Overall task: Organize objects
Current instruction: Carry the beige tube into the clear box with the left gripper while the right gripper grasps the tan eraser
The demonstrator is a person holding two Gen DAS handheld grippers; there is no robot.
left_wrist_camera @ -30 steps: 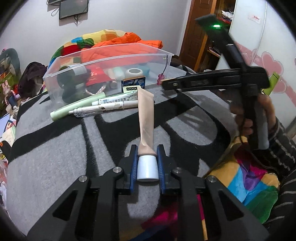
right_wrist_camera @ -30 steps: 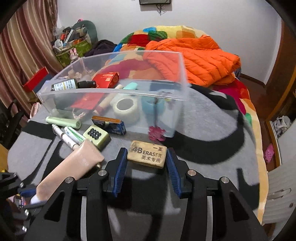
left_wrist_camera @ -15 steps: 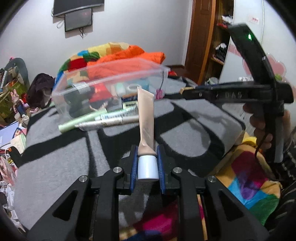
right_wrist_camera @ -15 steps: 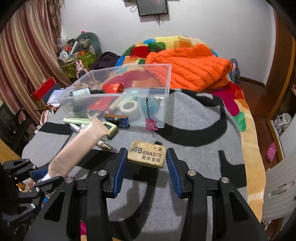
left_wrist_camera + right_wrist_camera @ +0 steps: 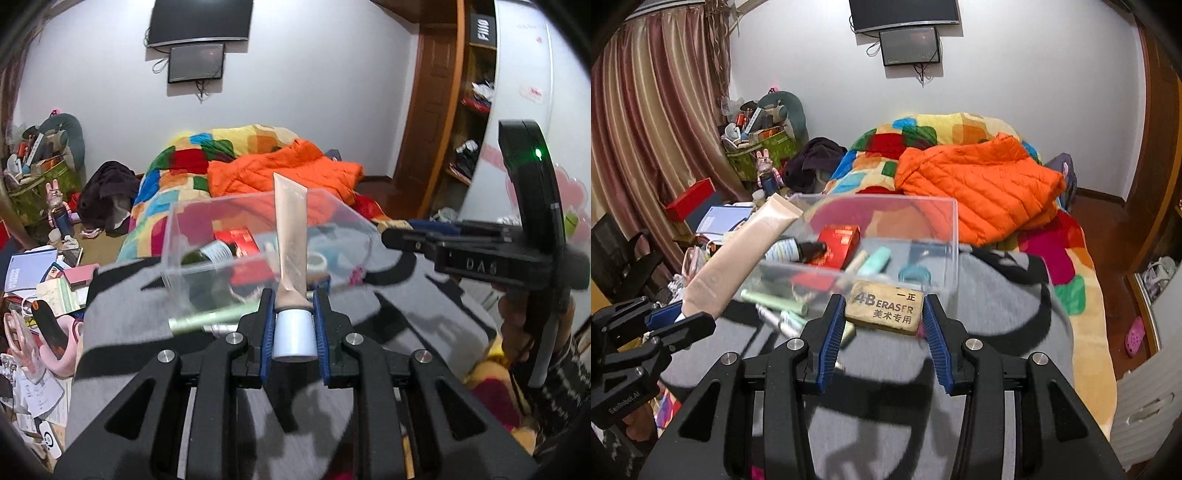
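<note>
**Tube and eraser held before the clear bin**

The left gripper (image 5: 294, 325) clamps a beige tube (image 5: 291, 236) by its white cap, tube rising through frame centre. The right gripper (image 5: 882, 325) pinches a tan eraser (image 5: 884, 306) printed "4B ERASER", centre frame. Beyond both sits a clear plastic bin (image 5: 945, 236) holding a red box (image 5: 839, 240), a dark bottle and tape. Green pens (image 5: 775, 297) lie before its near wall on the grey blanket (image 5: 997, 317).

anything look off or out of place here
Several pens still lie loose on the grey blanket outside the clear bin. The 4B eraser looks grubby and worn. Nothing is spilled.
</note>
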